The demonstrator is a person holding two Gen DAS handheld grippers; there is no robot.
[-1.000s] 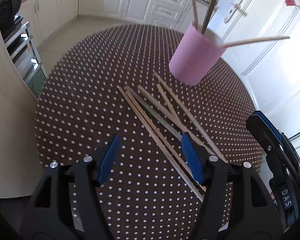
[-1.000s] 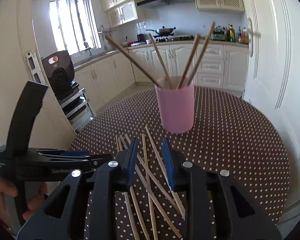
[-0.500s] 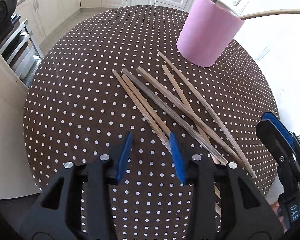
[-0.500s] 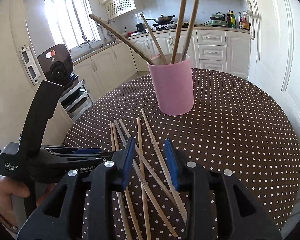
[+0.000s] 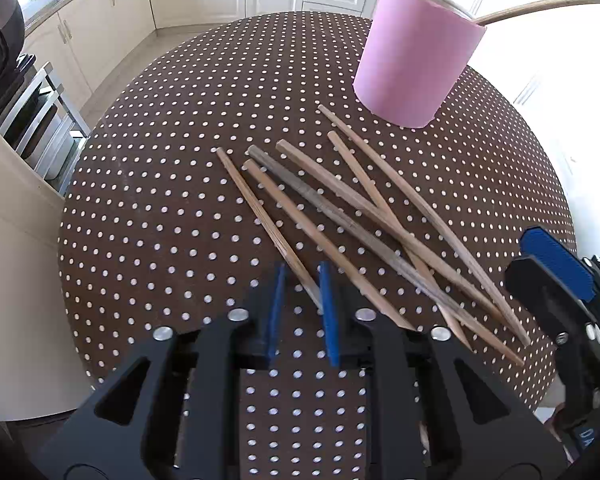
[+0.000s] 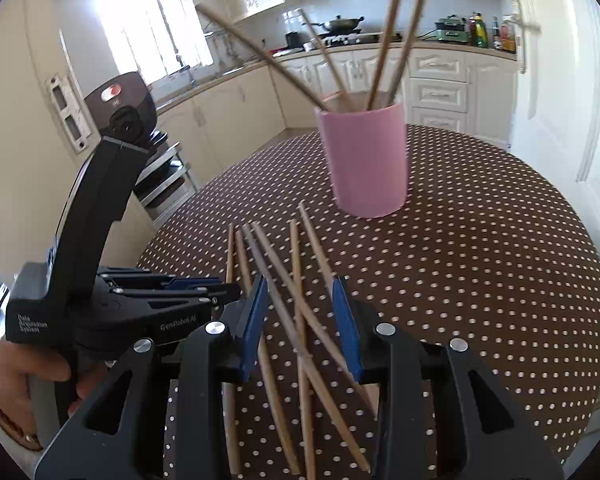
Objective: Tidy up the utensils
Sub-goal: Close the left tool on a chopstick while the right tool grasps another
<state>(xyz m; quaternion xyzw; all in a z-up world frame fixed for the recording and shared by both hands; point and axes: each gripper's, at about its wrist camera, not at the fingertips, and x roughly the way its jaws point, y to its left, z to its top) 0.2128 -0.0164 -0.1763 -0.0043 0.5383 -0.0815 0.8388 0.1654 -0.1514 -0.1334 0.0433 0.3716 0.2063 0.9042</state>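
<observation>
Several wooden chopsticks (image 5: 340,208) lie fanned on the round brown dotted table (image 5: 160,200). Behind them a pink cup (image 5: 416,56) (image 6: 364,160) holds several more chopsticks upright. My left gripper (image 5: 300,276) points steeply down at the near end of the leftmost chopstick (image 5: 256,208). Its jaws are closing with that tip between them, against the right pad, and a gap still shows on the left. My right gripper (image 6: 300,282) hovers open above the crossed chopsticks, touching none. In the right wrist view the left gripper (image 6: 220,288) sits just to the left, held by a hand.
A black appliance (image 6: 126,108) on a metal rack stands beyond the table's left edge. Cream kitchen cabinets (image 6: 436,88) run along the back, and a white door (image 6: 556,80) is at the right. The right gripper's blue pad (image 5: 556,264) shows at the right table edge.
My left gripper came down and forward onto the chopsticks, and its jaws narrowed from wide to a small gap around the leftmost chopstick's tip. The right gripper's jaws widened slightly.
</observation>
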